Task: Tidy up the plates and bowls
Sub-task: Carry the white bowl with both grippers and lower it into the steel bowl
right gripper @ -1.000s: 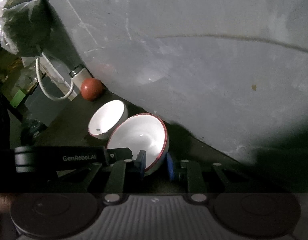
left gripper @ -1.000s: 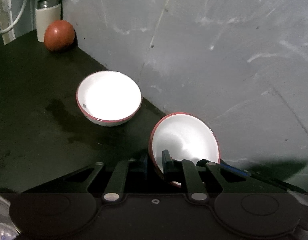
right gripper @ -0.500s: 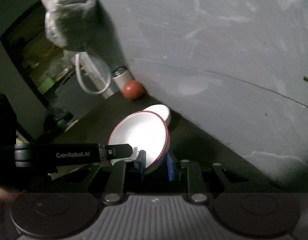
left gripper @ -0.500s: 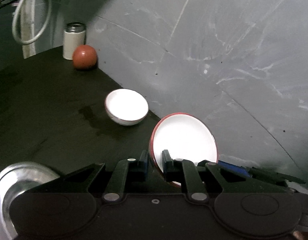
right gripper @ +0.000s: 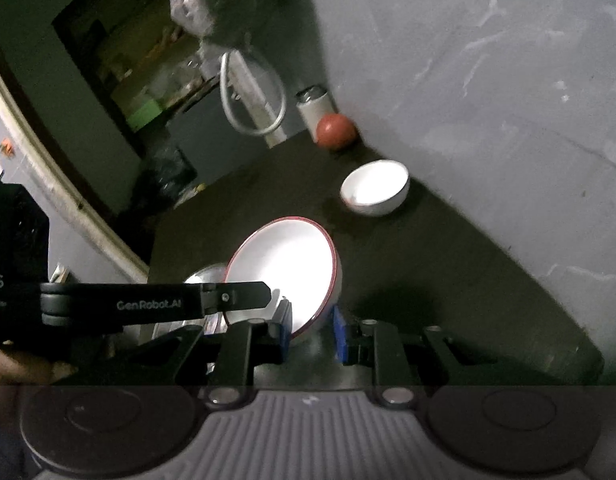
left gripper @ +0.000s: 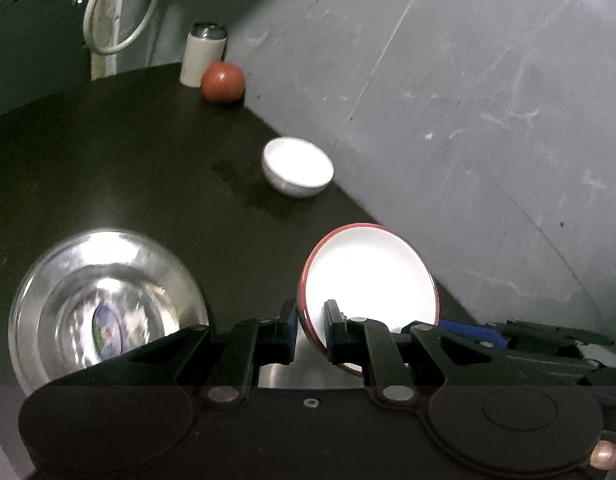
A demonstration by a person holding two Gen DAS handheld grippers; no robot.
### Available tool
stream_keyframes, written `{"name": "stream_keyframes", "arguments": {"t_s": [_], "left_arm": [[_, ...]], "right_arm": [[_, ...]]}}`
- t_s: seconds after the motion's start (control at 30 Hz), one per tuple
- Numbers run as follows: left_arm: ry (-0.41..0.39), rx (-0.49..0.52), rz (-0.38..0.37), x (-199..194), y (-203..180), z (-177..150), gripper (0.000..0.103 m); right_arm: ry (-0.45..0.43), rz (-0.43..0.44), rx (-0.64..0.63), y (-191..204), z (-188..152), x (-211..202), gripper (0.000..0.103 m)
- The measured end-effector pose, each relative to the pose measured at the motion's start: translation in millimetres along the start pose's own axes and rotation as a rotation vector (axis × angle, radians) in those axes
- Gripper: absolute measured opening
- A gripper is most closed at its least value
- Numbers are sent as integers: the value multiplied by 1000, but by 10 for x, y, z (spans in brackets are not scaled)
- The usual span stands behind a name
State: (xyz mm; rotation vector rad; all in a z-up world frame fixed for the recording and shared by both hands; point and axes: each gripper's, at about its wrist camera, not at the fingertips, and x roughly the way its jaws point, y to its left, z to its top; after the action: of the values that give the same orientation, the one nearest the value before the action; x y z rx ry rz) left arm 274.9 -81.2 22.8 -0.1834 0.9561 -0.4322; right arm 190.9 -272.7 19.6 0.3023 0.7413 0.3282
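Claw work first: our left claw (left gripper: 311, 322) is pinched nearly shut on the near rim of a red-rimmed bowl (left gripper: 371, 276), one pad inside, one outside, and our right claw (right gripper: 311, 330) is clamped, a little wider, on the same bowl's (right gripper: 284, 268) wall from the other side. We hold the bowl tilted in the air above the dark bench (left gripper: 128, 152), close to the grey wall (left gripper: 487, 100) on the right.

A steel bowl (left gripper: 104, 308) sits on the bench at near left; it looks wide enough to nest ours. A small white bowl (left gripper: 298, 168) stands farther off by the wall, with a red ball (left gripper: 222, 82) and a white canister (left gripper: 204, 54) at the far end.

We judge the step to be carrying the bowl to a stacking spot. To do it well, we should keep both grips matched so the rim does not twist, level the bowl before lowering, and centre it over whichever bowl we choose. We let go with one claw only once it rests. With so little rim in the pads, a jerk could slip it.
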Motion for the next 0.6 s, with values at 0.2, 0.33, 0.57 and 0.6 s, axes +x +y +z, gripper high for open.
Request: {"name": "stream_keyframes", "arguments": {"t_s": [0.2,0.33,0.57,0.6], "left_arm": [[40,-15,12,2,26,-161,15],[53,-17,14,8,34,-228,15],[83,-17,20,37,12,-325,15],[87,-17,21,45,8,-332,15]], "right_arm": [[60,12,-17,24,-132,-4,25],[80,16,-24,25,-184,-28,25],[119,13,-28,25,-268,-29,25],[123,12,-26,23,-279,-34,25]]}}
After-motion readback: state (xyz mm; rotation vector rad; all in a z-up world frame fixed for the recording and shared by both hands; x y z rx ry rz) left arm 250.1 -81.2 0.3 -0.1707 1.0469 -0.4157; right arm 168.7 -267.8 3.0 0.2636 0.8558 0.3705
